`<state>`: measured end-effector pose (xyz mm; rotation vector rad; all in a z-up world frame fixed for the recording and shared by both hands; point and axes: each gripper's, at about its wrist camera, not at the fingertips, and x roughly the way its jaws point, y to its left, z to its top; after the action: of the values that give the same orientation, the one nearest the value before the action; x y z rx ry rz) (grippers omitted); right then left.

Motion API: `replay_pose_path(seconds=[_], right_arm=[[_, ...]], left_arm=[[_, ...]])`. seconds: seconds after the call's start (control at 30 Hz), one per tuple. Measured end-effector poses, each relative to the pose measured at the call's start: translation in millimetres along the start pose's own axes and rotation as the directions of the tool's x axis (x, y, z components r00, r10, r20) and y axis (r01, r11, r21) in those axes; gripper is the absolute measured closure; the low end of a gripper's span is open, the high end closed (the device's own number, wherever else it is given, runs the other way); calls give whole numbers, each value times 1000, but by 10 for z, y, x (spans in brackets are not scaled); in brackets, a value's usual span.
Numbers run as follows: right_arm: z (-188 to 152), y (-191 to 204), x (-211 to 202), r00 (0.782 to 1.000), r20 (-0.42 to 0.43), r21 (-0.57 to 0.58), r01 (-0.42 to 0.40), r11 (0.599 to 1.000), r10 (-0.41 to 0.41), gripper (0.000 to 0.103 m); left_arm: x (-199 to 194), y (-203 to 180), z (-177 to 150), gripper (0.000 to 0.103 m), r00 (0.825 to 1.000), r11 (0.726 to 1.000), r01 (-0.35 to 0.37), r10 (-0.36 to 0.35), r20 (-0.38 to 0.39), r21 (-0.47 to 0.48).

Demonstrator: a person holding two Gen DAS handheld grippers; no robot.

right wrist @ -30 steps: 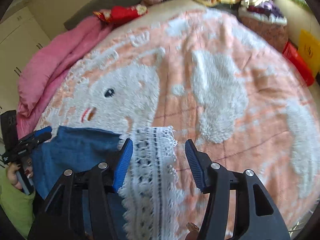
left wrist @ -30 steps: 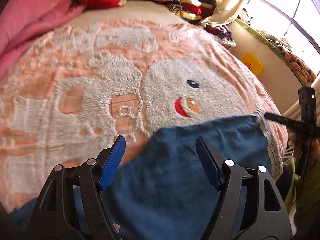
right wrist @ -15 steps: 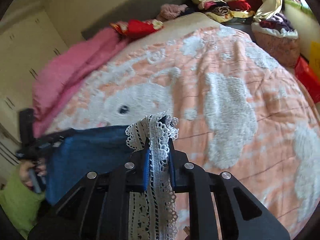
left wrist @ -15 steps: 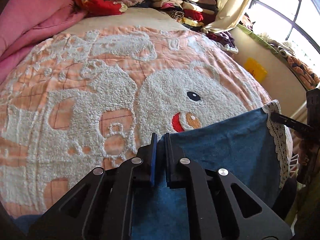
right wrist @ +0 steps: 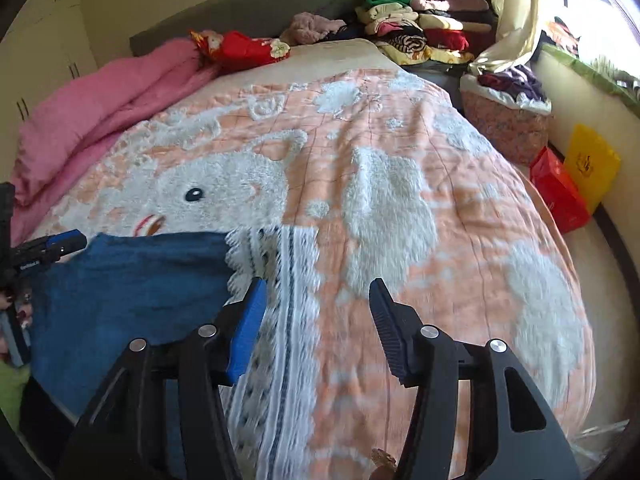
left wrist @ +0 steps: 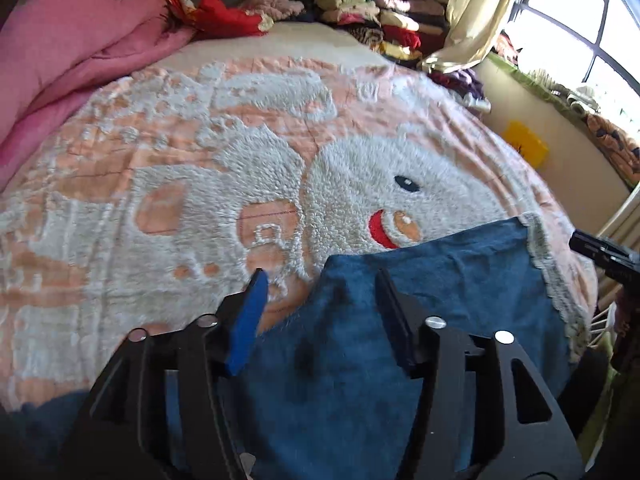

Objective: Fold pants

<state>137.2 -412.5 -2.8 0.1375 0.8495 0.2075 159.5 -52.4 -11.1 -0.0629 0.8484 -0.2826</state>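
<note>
A wide bed [right wrist: 592,364] fills both views, covered by a peach blanket [left wrist: 120,168] with a fluffy white cartoon animal worked into it, its dark eye and red mouth facing the near edge. Along the left side of the bed lies a bunched pink quilt [right wrist: 92,112], and a red cushion [right wrist: 240,48] rests against the dark headboard [right wrist: 248,4]. Past the far corner sits a stack of folded clothes [right wrist: 416,20], with a pale curtain [left wrist: 476,8] hanging beside a bright window [left wrist: 580,32]. On the floor at the right side stand a red bag [right wrist: 558,196] and a yellow bag [right wrist: 592,164], just beside each other against the wall. The pants [left wrist: 420,320] are dark blue and lie spread flat on the near part of the blanket, their top edge just below the animal's mouth; a white lace trim [right wrist: 284,320] runs down their right side. The left gripper [left wrist: 320,300] hangs over the upper left corner of the pants with its blue-padded fingers [left wrist: 248,320] spread apart, holding nothing; the cloth lies beneath the gap between them. The right gripper [right wrist: 318,312] hovers over the lace trim at the right edge of the pants, its fingers [right wrist: 246,332] likewise wide apart and empty, the left one above the trim and the right one above bare blanket.
</note>
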Motion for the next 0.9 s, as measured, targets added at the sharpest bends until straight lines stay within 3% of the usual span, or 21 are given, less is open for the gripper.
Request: replay_pose_path(seconds=[0.13,0.27,0.37,0.47,0.53,0.57,0.6,0.73,0.9], right_arm=[[-351,-72,-230,995,-48,59,-85,995,88,51],[-558,-31,-253,986,-121,43,-111,993,116,51],[-626,-7,-132,978,-181,44,-100,994,106,51],[-682,46,23,961,-247,50,-116,992,125,51],[-741,139,65,955,-267,19,-128,992,129,65],[-749,176,53,955,-266,2,-136,991,132,78],[-752,206,-4,959,-252,-17,-135,991,126,83],[-749,207,-174,973,-219,-35,-88,996,78,86],[-861,231,-81,967,-254,-48,-27,998,14,82]], left_arm=[[-397,41,-251,44,1000,1000,14,-14,9,-9],[-548,32,-594,44,998,999,33,-33,-61,3],[-534,17,-842,44,994,998,-31,36,-104,53],[-477,104,-999,44,985,994,-100,105,-140,46],[-461,155,-1040,44,985,994,-104,109,-135,43],[-440,168,-1051,44,983,992,-114,120,-138,46],[-439,174,-1063,44,983,992,-115,121,-136,48],[-442,221,-1065,44,986,994,-105,108,-128,33],[-438,287,-1079,44,990,997,-78,76,-116,-8]])
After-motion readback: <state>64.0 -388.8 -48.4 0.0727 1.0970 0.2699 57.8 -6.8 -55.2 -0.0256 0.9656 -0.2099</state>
